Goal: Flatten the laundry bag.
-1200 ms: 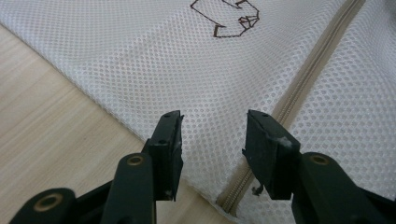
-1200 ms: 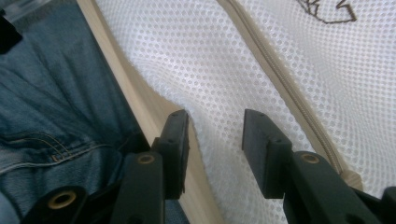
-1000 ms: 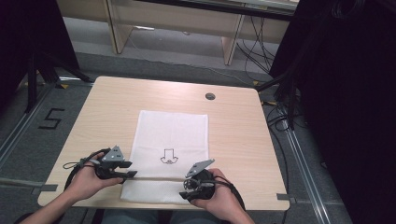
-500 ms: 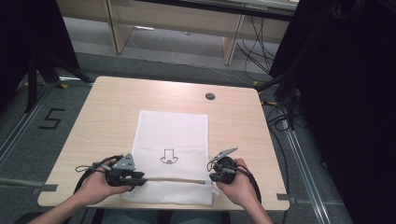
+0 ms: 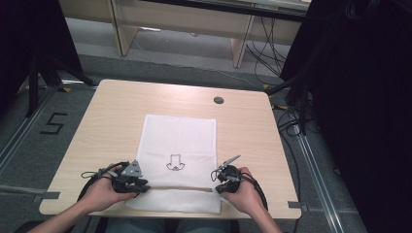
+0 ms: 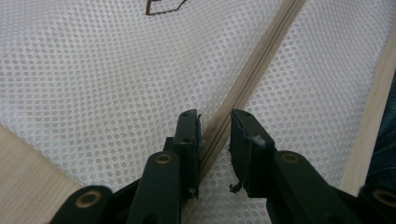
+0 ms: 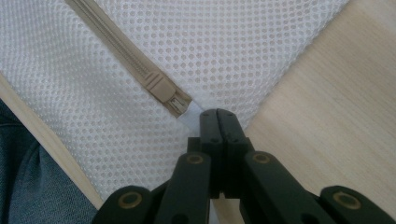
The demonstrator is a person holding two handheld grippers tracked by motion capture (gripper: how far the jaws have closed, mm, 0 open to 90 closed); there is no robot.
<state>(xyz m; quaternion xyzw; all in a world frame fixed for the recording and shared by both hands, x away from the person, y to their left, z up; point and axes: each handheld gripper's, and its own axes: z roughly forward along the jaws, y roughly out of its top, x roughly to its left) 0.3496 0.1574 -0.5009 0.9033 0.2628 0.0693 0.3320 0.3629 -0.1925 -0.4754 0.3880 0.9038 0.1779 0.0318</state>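
Note:
A white mesh bag [image 5: 177,136] lies flat on the wooden table [image 5: 111,111], with a beige zipper [image 5: 180,188] running across its near end. My left gripper [image 5: 143,187] sits at the zipper's left end. In the left gripper view it [image 6: 215,119] is open, its jaws straddling the zipper [image 6: 261,65] just above the mesh. My right gripper [image 5: 215,178] is at the zipper's right end. There it [image 7: 217,113] is shut on the white fabric tab at the bag's edge, right beside the zipper slider [image 7: 163,91].
A small dark outline drawing [image 5: 176,162] is printed on the bag. A round grommet [image 5: 218,100] sits in the table near its far edge. The table's near edge lies close under both hands, with blue clothing [image 7: 28,186] just beyond it. Bare wood [image 7: 336,93] flanks the bag.
My right gripper has moved right along the zipper from mid-bag to its right end. The left gripper has shifted slightly right onto the zipper's left end.

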